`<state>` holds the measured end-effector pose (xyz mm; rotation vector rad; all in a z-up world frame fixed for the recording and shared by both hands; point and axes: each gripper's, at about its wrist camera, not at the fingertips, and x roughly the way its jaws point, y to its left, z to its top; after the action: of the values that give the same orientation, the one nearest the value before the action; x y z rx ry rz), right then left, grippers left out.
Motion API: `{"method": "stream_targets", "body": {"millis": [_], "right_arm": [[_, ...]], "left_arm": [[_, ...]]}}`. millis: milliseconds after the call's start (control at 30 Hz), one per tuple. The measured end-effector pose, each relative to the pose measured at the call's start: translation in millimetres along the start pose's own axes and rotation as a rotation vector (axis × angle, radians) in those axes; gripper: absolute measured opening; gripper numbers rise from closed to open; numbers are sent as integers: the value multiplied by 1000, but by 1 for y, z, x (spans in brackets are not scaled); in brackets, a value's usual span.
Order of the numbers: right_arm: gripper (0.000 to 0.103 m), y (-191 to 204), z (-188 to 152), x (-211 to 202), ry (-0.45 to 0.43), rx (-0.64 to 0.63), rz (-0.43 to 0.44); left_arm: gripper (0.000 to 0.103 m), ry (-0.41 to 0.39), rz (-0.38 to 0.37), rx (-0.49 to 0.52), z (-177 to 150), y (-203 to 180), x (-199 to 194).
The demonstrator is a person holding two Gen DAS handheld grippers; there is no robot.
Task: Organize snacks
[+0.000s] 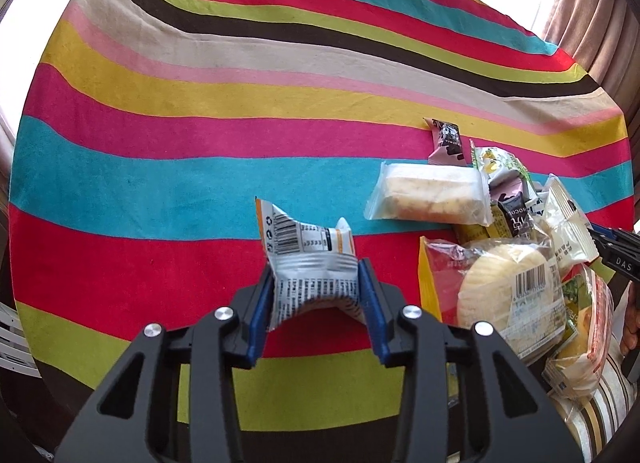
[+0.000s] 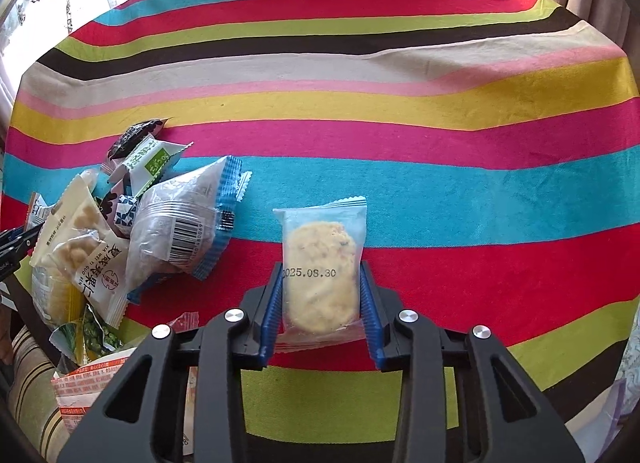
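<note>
My left gripper [image 1: 316, 283] is shut on a crumpled white snack packet [image 1: 308, 263] with a barcode and orange trim, held above the striped cloth. My right gripper [image 2: 320, 283] is shut on a clear packet with a pale round cookie [image 2: 320, 263] stamped 2025.08.30. A heap of snack packets [image 1: 500, 243] lies to the right of the left gripper; the same heap [image 2: 120, 231] lies to the left of the right gripper. It holds a clear-wrapped cake slice [image 1: 430, 195], a round ridged biscuit pack [image 1: 504, 287] and a blue-edged packet [image 2: 188, 223].
A striped tablecloth [image 1: 200, 123] covers the table. Brown curtains [image 1: 592, 23] hang at the back right. The tip of the right gripper [image 1: 616, 251] shows at the right edge of the left wrist view. A striped cushion [image 2: 32, 383] lies at the lower left.
</note>
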<state>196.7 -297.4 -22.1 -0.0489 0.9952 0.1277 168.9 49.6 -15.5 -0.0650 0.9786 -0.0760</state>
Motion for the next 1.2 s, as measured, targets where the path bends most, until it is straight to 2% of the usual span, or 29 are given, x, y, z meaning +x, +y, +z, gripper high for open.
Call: {"method": "stream_targets", "body": {"millis": [367, 667, 867, 1200], "right_arm": [[35, -18, -23, -36, -44, 81, 20], [35, -21, -44, -63, -61, 110, 54], [35, -26, -59, -77, -65, 125, 66], [35, -44, -85, -98, -77, 160, 42]], "left_arm": [[38, -19, 19, -13, -6, -2, -13], [38, -81, 40, -38, -19, -9, -50], [38, -112, 19, -30, -28, -28, -75], [38, -129, -83, 49, -38, -88, -98]]}}
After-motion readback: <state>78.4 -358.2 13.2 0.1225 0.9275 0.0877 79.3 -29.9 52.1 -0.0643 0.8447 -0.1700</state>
